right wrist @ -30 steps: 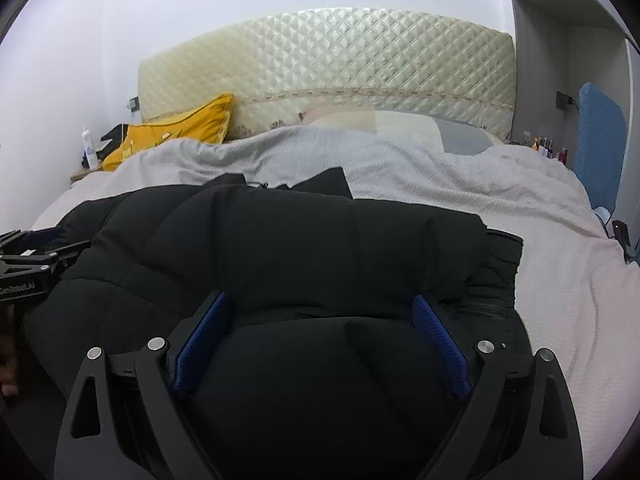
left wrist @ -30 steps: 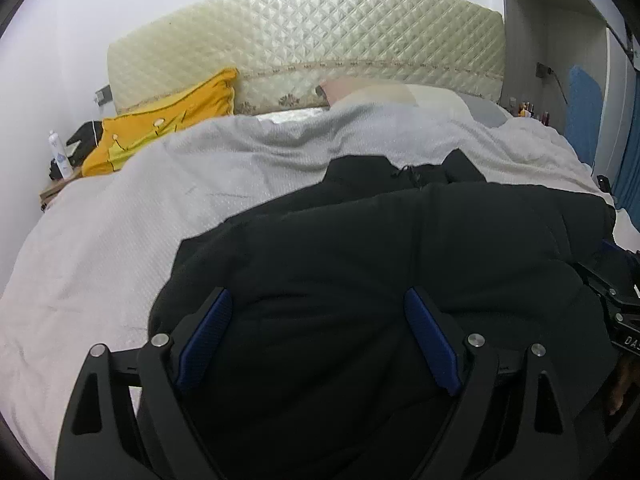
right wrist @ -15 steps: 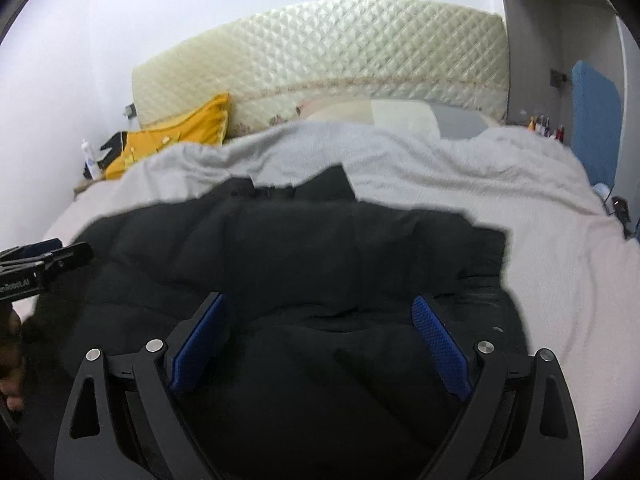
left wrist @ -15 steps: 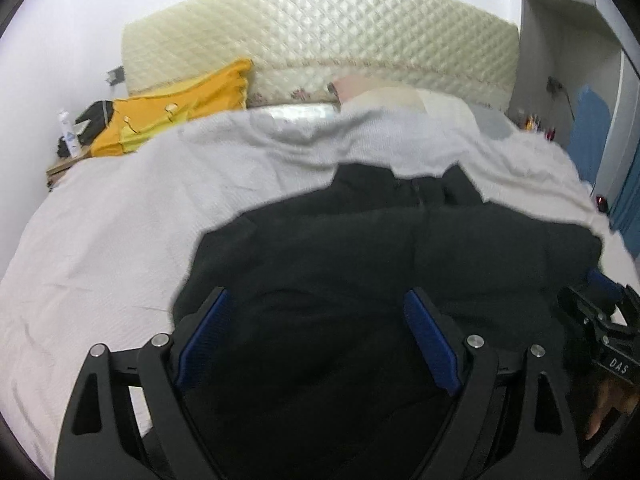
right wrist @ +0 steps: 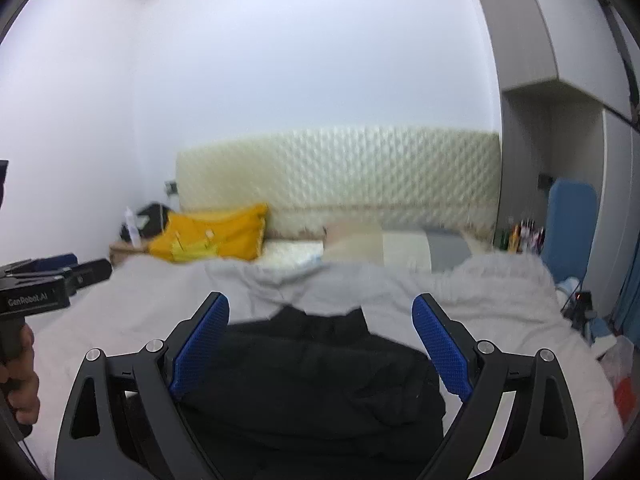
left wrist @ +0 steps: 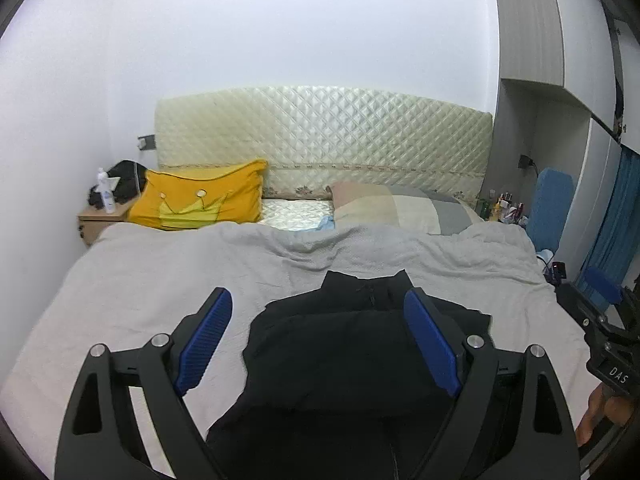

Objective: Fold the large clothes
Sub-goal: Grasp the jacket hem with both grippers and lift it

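Observation:
A black padded jacket (left wrist: 360,352) lies folded in a compact bundle on the grey bedspread (left wrist: 168,276), collar toward the headboard. It also shows in the right wrist view (right wrist: 320,376), blurred. My left gripper (left wrist: 318,336) is open and empty, raised above the near part of the jacket. My right gripper (right wrist: 320,344) is open and empty, also raised above the jacket. Each gripper shows at the edge of the other's view: the right one (left wrist: 600,320) and the left one (right wrist: 44,284).
A quilted cream headboard (left wrist: 324,140) stands at the far end. A yellow crown pillow (left wrist: 200,204) and a striped pillow (left wrist: 400,208) lie before it. A nightstand (left wrist: 100,220) with a bottle is far left. A blue board (left wrist: 552,208) and wardrobe are on the right.
Both grippers have lifted up and pulled back from the jacket. The jacket now looks smaller and lower in both views, and more wall shows. The right wrist view is motion-blurred.

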The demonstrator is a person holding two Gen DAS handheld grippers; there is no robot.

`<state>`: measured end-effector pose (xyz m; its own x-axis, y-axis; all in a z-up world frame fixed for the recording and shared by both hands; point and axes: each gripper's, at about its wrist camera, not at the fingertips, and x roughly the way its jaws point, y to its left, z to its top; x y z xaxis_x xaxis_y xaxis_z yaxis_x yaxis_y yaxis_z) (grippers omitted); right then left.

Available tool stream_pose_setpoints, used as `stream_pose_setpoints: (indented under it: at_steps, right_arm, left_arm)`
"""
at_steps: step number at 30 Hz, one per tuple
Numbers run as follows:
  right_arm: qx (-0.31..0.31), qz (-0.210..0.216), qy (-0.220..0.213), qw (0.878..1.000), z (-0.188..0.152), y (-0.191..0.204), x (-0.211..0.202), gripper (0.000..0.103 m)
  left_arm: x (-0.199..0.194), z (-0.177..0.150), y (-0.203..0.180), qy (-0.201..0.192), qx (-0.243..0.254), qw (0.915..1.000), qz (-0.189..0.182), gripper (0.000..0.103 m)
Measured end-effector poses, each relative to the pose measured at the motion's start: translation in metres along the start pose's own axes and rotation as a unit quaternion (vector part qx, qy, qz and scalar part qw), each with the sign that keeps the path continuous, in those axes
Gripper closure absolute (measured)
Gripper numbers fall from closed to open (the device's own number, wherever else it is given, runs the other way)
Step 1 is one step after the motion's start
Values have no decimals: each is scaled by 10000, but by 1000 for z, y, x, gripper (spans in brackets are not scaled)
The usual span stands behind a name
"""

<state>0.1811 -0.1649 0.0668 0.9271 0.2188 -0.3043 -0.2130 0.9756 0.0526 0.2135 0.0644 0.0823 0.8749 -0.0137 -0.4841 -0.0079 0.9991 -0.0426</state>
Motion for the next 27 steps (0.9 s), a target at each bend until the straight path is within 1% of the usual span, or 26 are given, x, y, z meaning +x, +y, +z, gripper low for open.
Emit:
stream_pose_setpoints:
  at_steps: [1, 2, 5, 7, 10, 12, 16, 20, 22, 24, 27]
  right_arm:
    - [14, 13, -51, 10000, 5, 2, -12, 10]
    - [32, 32, -129, 9999, 13, 7, -33, 9]
    - [103, 43, -183, 9998, 24, 11, -75, 8]
    - [119, 56, -235, 9996, 26, 13, -97, 8]
    - [164, 63, -312, 9994, 24, 13, -132, 7]
    - [264, 125, -338, 9990, 17, 11, -150, 7]
    - [356, 135, -267, 9989, -4, 7, -166, 7]
    - [437, 150, -63, 9989, -33, 3, -166, 7]
    - [410, 137, -13, 9991, -47, 2, -166, 7]
    - [392, 67, 36, 9992, -64, 1, -165, 7]
    - [309, 3, 69, 9995, -89, -1, -164, 7]
  left_arm:
    - [-20, 5, -1, -71, 11, 10000, -20, 15]
    - [-38, 8, -1, -150, 21, 9999, -21, 15]
    - [-87, 11, 0, -298, -3, 9995, -93, 15]
    - [-114, 6, 1, -296, 9, 9995, -124, 14]
    - [-137, -13, 3, -216, 127, 9997, 33, 14]
    - [-145, -27, 4, -133, 181, 9997, 22, 14]
    - [-154, -62, 10, 51, 243, 9996, -117, 14]
    - [-151, -98, 12, 126, 423, 9990, -90, 14]
    - [-148, -115, 13, 206, 433, 9987, -181, 14]
    - [-147, -127, 16, 277, 426, 9985, -189, 14]
    - [-146, -147, 22, 239, 426, 9985, -244, 14]
